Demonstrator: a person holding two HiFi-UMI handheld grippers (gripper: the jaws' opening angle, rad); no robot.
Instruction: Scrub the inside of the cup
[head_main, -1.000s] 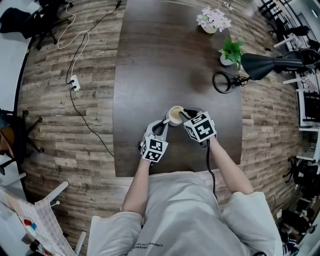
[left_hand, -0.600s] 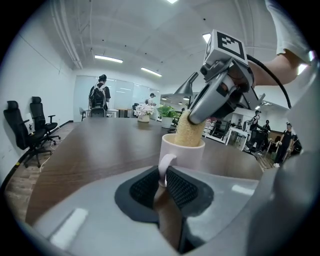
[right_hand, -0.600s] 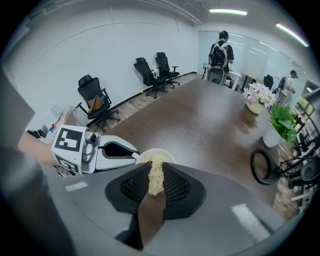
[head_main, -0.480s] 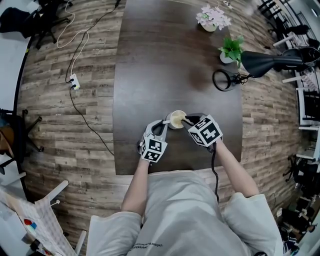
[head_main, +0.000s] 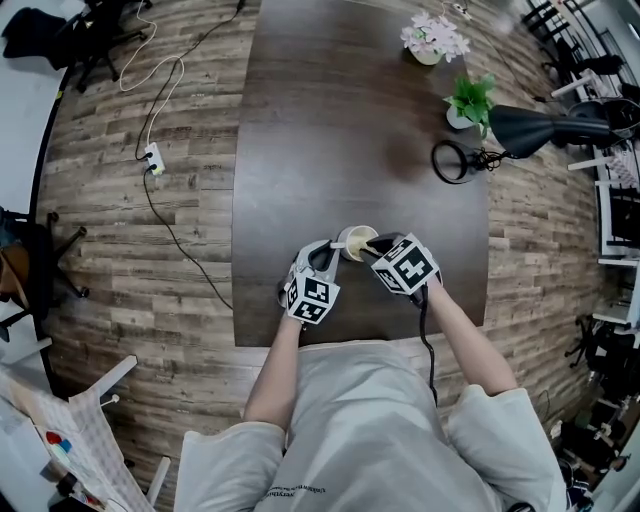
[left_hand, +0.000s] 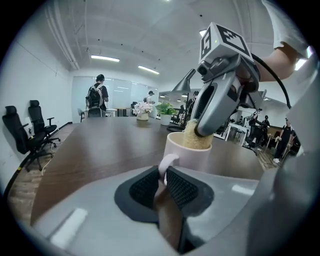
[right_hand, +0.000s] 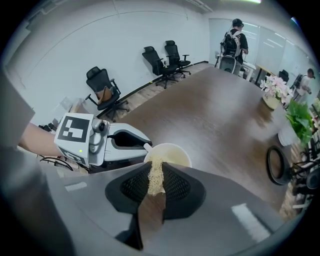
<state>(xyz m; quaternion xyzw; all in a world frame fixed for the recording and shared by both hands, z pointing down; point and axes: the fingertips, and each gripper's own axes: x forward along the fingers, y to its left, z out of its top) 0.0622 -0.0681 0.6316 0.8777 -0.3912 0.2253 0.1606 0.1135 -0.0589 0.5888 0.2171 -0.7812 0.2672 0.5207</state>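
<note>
A pale cup (head_main: 352, 241) stands at the near end of the dark desk (head_main: 330, 120), the left tongs (left_hand: 161, 177) pinching its thin handle (left_hand: 167, 162), the right tongs (right_hand: 156, 181) clamped on a fibrous scrubber (left_hand: 196, 137) dipped into its mouth. The cup looks rigid, smooth and breakable, apt to pivot about that handle hold; the scrubber looks soft.

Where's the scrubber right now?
The scrubber sits clamped in the right gripper, its tip inside the cup near the table's front edge in the head view; the left gripper holds the cup's handle.
</note>
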